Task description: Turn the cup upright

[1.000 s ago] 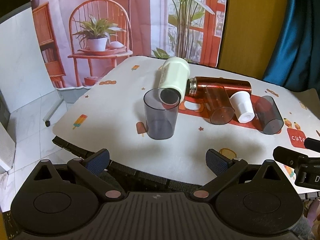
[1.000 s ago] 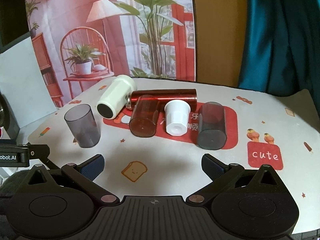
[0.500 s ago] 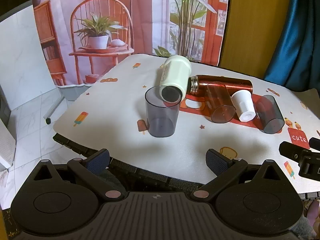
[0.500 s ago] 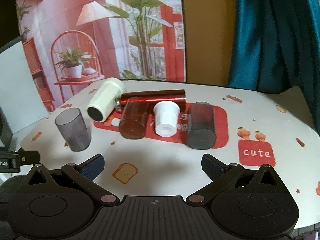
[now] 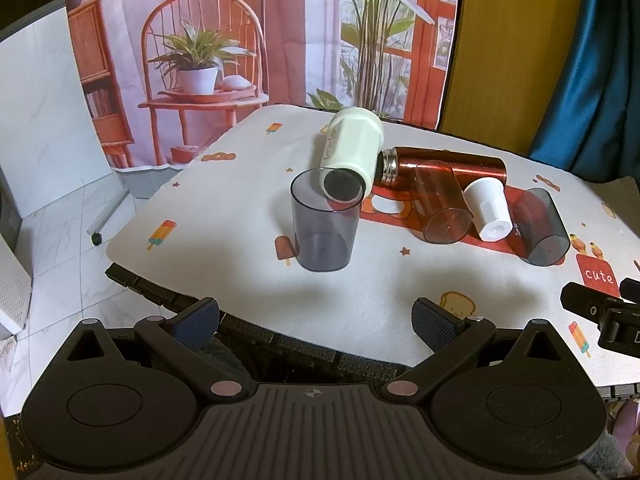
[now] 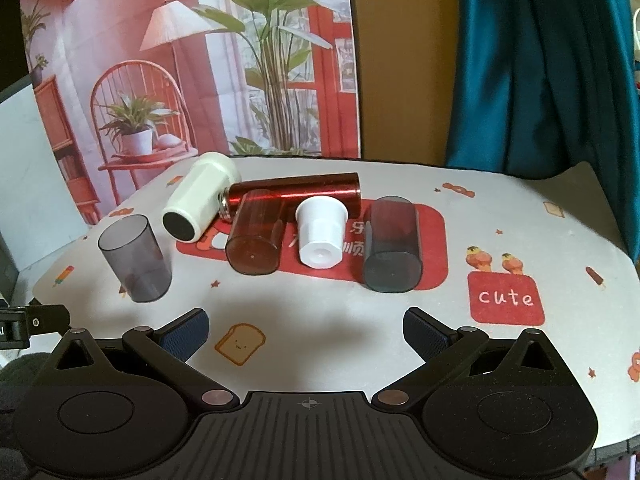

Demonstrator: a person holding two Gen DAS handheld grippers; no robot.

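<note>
A smoky grey cup (image 5: 323, 227) (image 6: 135, 259) stands upright at the table's left. On their sides lie a cream bottle (image 5: 349, 155) (image 6: 197, 205), a red metal flask (image 5: 448, 165) (image 6: 296, 191), a red clear cup (image 5: 439, 207) (image 6: 256, 240), a small white cup (image 5: 487, 209) (image 6: 321, 233) and a second grey cup (image 5: 541, 227) (image 6: 393, 245). My left gripper (image 5: 316, 320) is open and empty near the table's front edge, short of the upright grey cup. My right gripper (image 6: 306, 330) is open and empty, short of the white cup.
The table (image 6: 520, 240) has a white printed cloth with a red mat (image 6: 434, 248) under the lying items. A printed backdrop (image 6: 240, 60) and blue curtain (image 6: 540, 60) stand behind. The floor (image 5: 60, 240) drops away left of the table.
Both grippers have drawn back slightly from the cups and shifted a little. The cups and bottles have not moved.
</note>
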